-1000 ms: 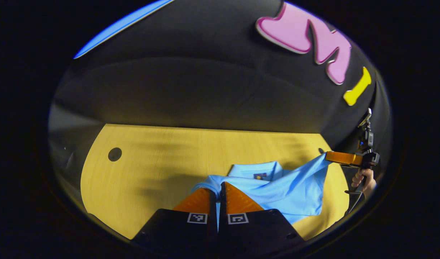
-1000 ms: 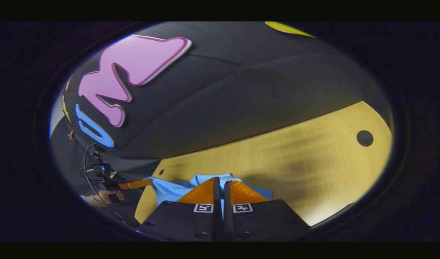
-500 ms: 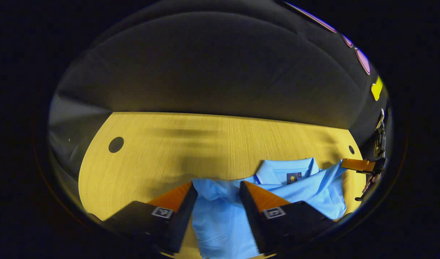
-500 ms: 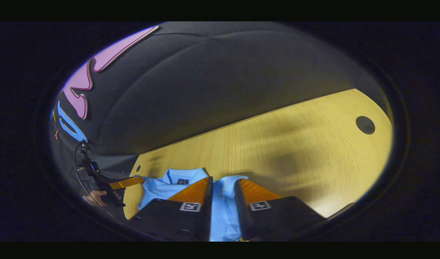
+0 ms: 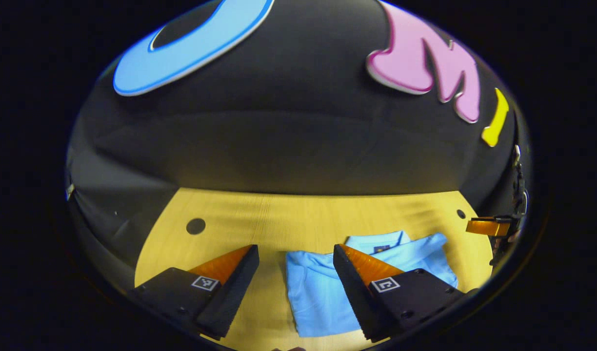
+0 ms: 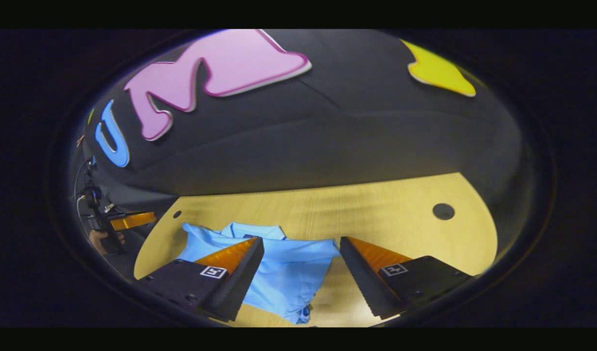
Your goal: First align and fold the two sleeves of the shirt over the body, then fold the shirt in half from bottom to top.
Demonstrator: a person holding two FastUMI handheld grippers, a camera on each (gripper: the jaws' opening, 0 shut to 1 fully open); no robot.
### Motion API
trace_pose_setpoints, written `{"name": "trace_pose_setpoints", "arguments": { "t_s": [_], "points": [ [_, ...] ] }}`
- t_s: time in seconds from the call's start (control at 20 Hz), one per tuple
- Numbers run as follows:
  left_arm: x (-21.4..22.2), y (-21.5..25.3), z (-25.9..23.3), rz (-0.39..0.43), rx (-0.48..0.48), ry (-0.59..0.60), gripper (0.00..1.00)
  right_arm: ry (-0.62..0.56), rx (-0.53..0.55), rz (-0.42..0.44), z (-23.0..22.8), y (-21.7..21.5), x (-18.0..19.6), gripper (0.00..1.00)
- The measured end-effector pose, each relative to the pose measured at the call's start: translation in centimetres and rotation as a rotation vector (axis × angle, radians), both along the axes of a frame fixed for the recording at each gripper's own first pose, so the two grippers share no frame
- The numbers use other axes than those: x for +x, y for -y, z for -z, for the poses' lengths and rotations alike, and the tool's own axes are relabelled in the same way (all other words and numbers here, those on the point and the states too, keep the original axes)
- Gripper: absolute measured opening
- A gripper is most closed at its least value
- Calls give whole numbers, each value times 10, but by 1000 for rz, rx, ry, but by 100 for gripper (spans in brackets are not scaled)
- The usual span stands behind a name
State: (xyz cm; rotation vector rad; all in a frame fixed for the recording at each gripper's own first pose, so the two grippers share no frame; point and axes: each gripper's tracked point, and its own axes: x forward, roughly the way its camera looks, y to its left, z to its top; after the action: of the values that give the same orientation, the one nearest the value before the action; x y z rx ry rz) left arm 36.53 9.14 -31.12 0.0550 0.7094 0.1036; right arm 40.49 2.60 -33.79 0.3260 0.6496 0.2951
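Holes (image 5: 195,226) dotted the wooden table (image 5: 298,219) where the folded blue shirt (image 5: 318,287) lay flat, collar toward the wall, while the left gripper (image 5: 294,254) and right gripper (image 6: 301,243) both hovered above it, fingers spread apart, gripping nothing.
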Motion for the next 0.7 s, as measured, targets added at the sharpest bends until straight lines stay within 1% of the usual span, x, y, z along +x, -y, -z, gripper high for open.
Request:
{"name": "trace_pose_setpoints", "arguments": {
  "t_s": [0.1, 0.25, 0.35, 0.45, 0.6, 0.7],
  "points": [
    [-29, 17, -41, 44, 25, 76, 98, 97, -48, 38, -46, 6, -25, 98],
    [-79, 44, -114, 92, 24, 225, 97, 255, -113, 105, -128, 11, -75, 98],
    [-119, 53, -160, 107, 41, 322, 97, 334, -153, 151, -171, 11, -114, 97],
    [-163, 64, -209, 127, 56, 420, 97, 409, -166, 194, -215, 8, -160, 98],
    [-230, 78, -262, 135, 61, 530, 97, 485, -176, 258, -260, 4, -231, 98],
    [-273, 86, -280, 131, 53, 579, 96, 517, -173, 287, -281, -2, -276, 97]
  ]
}}
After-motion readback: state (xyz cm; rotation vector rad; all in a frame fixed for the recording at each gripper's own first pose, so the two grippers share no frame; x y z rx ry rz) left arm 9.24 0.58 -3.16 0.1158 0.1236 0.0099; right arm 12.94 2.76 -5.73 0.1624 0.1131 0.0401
